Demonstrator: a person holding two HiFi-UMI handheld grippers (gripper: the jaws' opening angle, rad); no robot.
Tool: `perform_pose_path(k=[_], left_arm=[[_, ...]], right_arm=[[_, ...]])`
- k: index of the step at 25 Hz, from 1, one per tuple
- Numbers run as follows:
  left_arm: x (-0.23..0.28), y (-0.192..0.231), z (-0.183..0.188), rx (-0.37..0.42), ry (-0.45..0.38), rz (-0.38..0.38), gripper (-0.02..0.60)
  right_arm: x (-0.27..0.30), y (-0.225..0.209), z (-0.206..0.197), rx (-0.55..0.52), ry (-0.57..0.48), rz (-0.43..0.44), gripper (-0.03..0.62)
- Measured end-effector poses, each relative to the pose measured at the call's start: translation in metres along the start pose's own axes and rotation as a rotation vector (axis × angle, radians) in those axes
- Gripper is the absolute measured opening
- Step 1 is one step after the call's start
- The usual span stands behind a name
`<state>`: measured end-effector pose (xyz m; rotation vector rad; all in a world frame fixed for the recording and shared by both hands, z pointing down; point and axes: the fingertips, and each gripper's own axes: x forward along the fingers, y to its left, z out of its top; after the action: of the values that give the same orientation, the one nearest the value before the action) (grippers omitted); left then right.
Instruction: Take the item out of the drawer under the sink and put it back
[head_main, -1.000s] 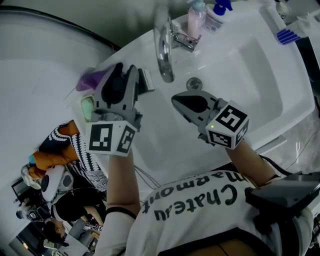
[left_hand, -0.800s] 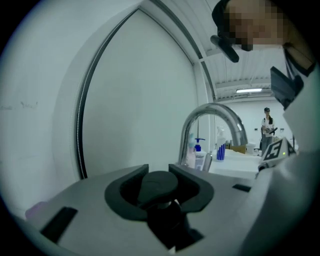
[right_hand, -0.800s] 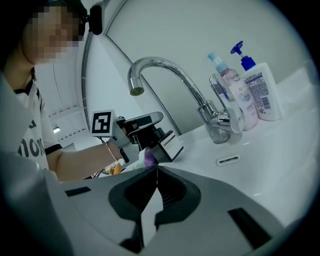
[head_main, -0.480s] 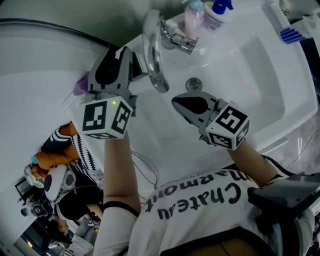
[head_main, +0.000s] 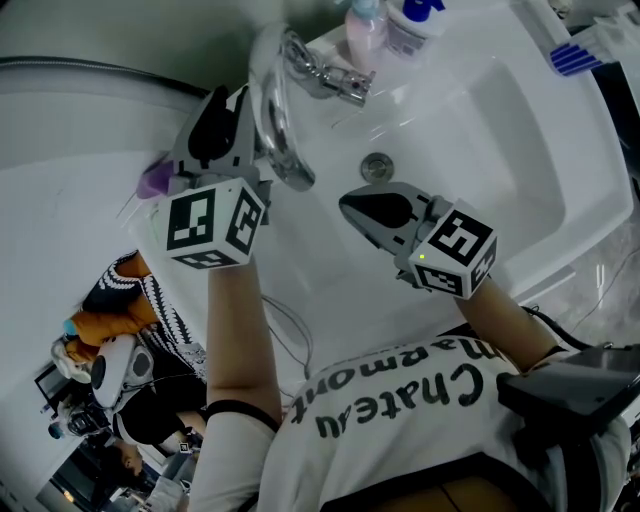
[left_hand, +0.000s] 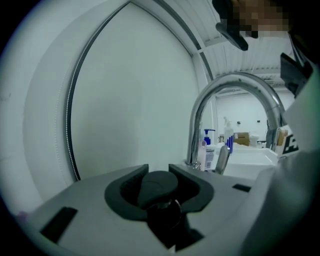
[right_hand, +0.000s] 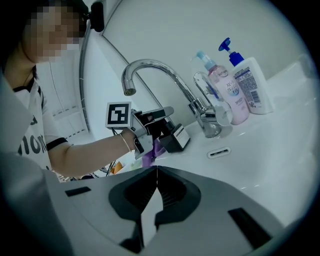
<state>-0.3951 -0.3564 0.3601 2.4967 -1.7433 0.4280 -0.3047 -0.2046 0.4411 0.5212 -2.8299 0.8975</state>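
The left gripper (head_main: 235, 115) is holding a black box-shaped item with a white label (right_hand: 176, 138). Its jaws are standing partly open and pressing on the item's sides, and the left gripper view shows a dark rounded bulk filling the gap between them. The item is hanging just beside the base of the curved chrome faucet (head_main: 272, 120), above the back rim of the white sink (head_main: 500, 150). It is out of the drawer, which no view is showing. A small purple object (head_main: 153, 180) is lying just beneath and behind it.

The right gripper (right_hand: 152, 172) is hovering over the basin with its jaws closed tip to tip and nothing between them.

The taking-out half looks done, so the return is probably the step in hand. To do it well, the left gripper should be holding its present squeeze and not loosening. It should be drawing the item back clear of the faucet spout and the purple object before lowering it past the sink's front edge. The pink pump bottle (right_hand: 225, 92) and the white bottle with a blue pump (right_hand: 250, 82) are standing well apart and are posing little risk. The empty right gripper is free for steadying or shutting the drawer.
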Motion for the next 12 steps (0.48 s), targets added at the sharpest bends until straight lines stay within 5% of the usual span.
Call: perform_pose_path(k=[12], left_arm=[[-0.001,0.009,0.001,-0.036,-0.073,0.08,0.127]], right_arm=[[-0.011,-0.004,0.004,0.01,-0.022,-0.021,0.012]])
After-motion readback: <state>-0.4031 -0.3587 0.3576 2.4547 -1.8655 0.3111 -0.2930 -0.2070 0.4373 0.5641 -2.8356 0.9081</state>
